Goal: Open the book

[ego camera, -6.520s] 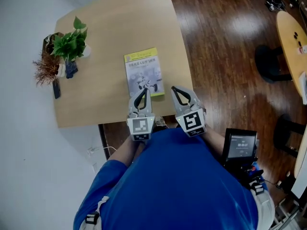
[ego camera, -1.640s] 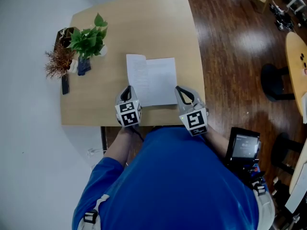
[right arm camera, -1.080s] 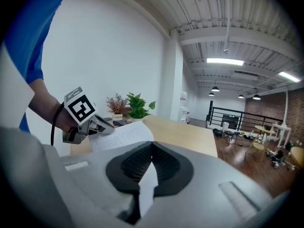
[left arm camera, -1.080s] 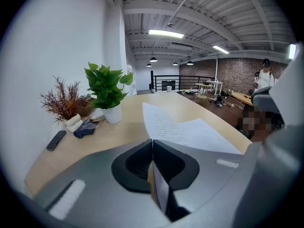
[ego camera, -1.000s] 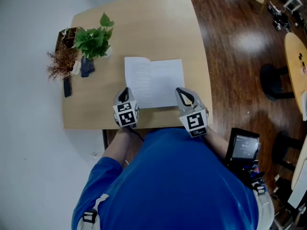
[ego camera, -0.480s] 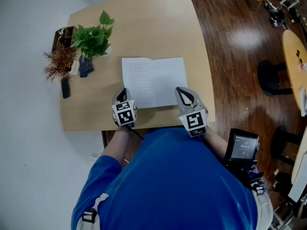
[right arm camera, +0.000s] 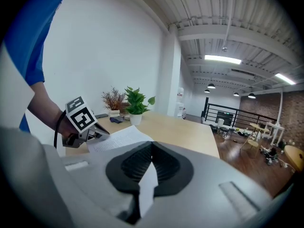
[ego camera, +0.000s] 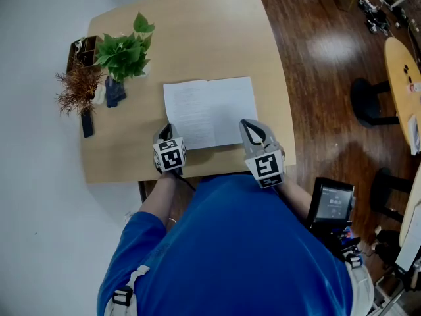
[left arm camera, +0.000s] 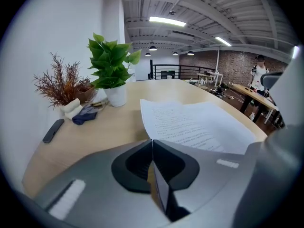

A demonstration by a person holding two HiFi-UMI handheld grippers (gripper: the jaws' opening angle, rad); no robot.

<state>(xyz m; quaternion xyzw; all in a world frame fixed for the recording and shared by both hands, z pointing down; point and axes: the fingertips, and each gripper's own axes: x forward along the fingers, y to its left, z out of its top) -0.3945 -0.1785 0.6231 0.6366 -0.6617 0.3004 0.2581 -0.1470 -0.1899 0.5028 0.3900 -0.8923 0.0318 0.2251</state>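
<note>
Right gripper (ego camera: 247,125) clamps the open book (ego camera: 209,112) at 5 o'clock, closed empty left gripper (ego camera: 168,129) at 7 o'clock, likely keeping it flat.

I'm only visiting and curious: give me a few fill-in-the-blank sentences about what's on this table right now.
The book lies ___ on the table.
The green plant stands in a ___ pot.
The left gripper has its jaws ___.
Missing words: open; white; shut.
</note>
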